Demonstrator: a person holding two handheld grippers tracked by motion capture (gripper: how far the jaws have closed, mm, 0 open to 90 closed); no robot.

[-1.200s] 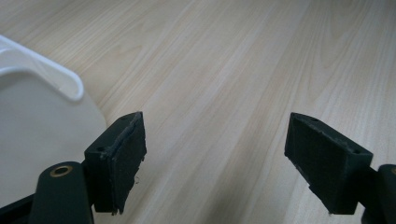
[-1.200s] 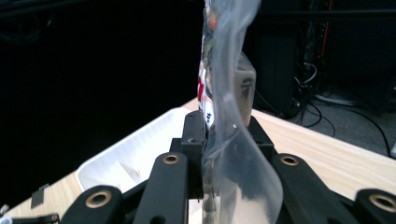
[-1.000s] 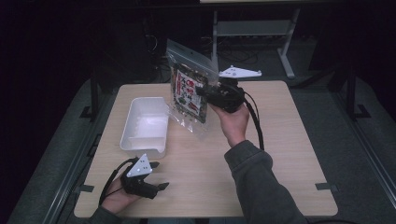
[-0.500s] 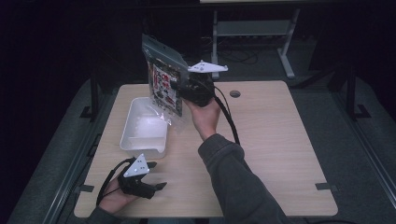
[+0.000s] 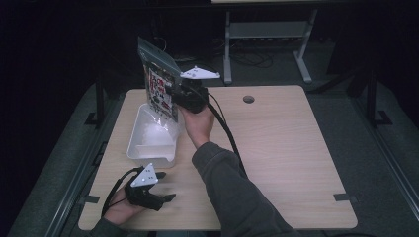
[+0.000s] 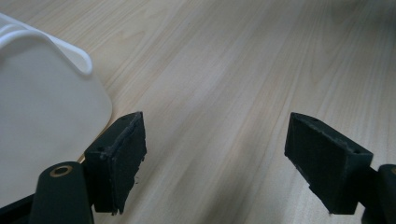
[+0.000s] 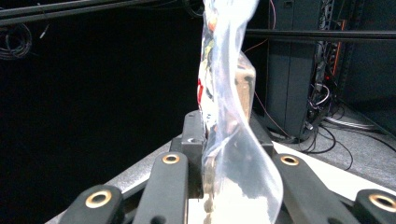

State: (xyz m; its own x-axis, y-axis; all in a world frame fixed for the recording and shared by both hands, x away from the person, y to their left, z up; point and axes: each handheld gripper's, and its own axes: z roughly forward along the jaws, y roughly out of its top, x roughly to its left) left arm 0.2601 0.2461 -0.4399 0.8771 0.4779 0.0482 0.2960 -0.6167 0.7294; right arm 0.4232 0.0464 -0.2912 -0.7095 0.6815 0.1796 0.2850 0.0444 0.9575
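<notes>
- The right gripper (image 5: 174, 97) has its fingers pinching a clear plastic bag (image 5: 159, 81) with a printed card inside; in the right gripper view the film of the bag (image 7: 224, 116) rises out from between the two pressed fingers.
- The bag hangs upright in the air above the far end of the white tub (image 5: 143, 148), its lower edge just over the tub's far rim as far as the high view lets me judge; whether it touches the rim I cannot tell.
- So the pick-up looks done and the carry to the tub nearly done.
- What seems left: lowering the bag into the tub, spreading the fingers to let it go, and drawing the hand clear.
- The tub stands on the desk (image 5: 276, 148) and holds nothing that I can make out apart from a bright glare on its floor.
- The left gripper (image 5: 160, 197) rests low on the desk just on the near side of the tub, its fingers (image 6: 122, 156) spread wide with only bare wood between them; the tub's rounded corner (image 6: 56, 88) sits just beside one finger, not gripped.
- The left hand takes no part in the placing right now, though it is close enough to steady the tub if it slides.
</notes>
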